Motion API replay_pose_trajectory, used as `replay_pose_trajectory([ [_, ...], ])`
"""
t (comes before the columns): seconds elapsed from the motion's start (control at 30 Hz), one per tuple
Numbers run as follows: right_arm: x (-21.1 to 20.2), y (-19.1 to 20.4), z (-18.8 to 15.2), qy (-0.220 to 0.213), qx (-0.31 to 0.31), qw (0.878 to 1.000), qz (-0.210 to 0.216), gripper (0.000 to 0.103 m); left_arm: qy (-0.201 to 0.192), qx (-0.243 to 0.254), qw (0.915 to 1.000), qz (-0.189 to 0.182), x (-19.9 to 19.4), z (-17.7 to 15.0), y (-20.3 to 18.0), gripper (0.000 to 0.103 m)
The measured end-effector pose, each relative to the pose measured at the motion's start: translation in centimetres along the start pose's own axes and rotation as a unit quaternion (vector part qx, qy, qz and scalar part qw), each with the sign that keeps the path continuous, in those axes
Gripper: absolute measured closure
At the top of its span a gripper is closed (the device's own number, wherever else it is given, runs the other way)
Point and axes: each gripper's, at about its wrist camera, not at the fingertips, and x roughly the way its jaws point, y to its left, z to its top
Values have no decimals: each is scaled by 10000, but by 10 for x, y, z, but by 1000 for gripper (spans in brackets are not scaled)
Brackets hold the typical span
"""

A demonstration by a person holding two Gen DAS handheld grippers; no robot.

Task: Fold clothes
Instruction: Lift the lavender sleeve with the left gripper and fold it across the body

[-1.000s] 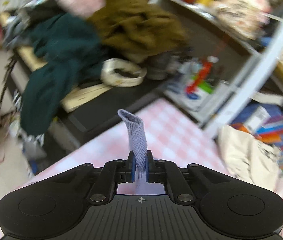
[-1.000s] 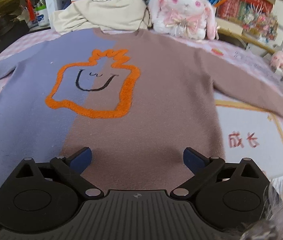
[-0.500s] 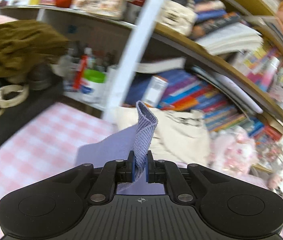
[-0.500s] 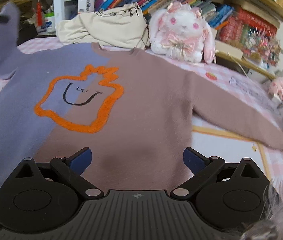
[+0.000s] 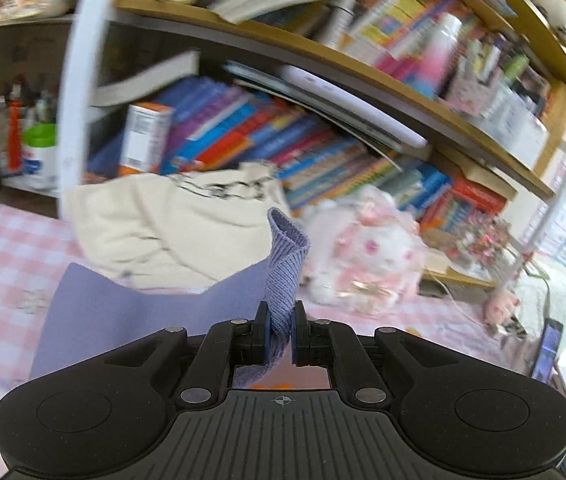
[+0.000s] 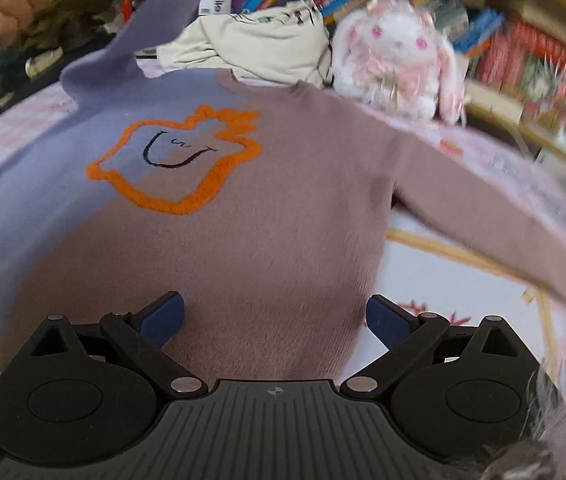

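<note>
So the two-tone knit sweater, lilac on one half and dusty brown on the other with a fuzzy orange outline and a little smiley [image 6: 211, 184], is spread face up on the pink checked bed cover [image 5: 7, 240], body flat and collar at the far end. Only one part of it is off the bed: the lilac sleeve's ribbed cuff [image 5: 285, 264] is pinched tight in the left tool [image 5: 281, 338] and held up high at the far left, so the sleeve hangs in an arc above the shoulder. The brown sleeve [image 6: 483, 216] is stretched out flat to the right, and no fold can be seen in the body. By the look of it, a sleeve fold is under way, and the other sleeve plus the body folds are left (that's a guess from the layout).

The right tool [image 6: 275, 316] is hovering over the near hem with its jaws spread wide, nothing held.

Clutter-wise: a crumpled cream garment [image 6: 259, 48] and a white-and-pink plush bunny [image 6: 399, 60] are parked just beyond the collar, with packed bookshelves [image 5: 323, 140] behind. Neither sits on the sweater, but the far edge is crowded, so room beyond the collar is tight.
</note>
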Motion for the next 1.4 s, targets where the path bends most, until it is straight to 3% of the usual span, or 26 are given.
replay_pose_trajectory([
  [0.23,5,-5,2,5,-130,9995,292,0,242,80,9997,-25,33,-11,-42,95],
  [0.47,6,-9,1,-55,-310,9984,470,0,438,-16,9990,117,57,-27,-57,94],
  [0.53,6,-10,1,-55,-341,9981,503,0,490,68,9986,205,59,-31,-63,82],
  [0.57,7,-10,2,-58,-355,9980,518,0,431,201,9986,234,55,-33,-66,63],
  [0.6,7,-11,2,-60,-367,9979,532,0,373,334,9984,264,51,-36,-70,36],
  [0.67,7,-11,2,-59,-389,9977,560,0,256,599,9974,323,44,-40,-76,21],
  [0.83,8,-12,2,-65,-410,9974,593,0,404,1133,9882,950,16,-61,-66,21],
  [1.13,8,-9,4,12,-274,9985,481,0,922,927,9614,2422,-58,-121,13,21],
  [1.27,6,-5,5,169,3,9996,243,0,954,755,9590,2559,-83,-132,42,21],
  [1.4,-2,0,5,336,371,9987,-30,6,947,538,9645,2408,-95,-136,67,23],
])
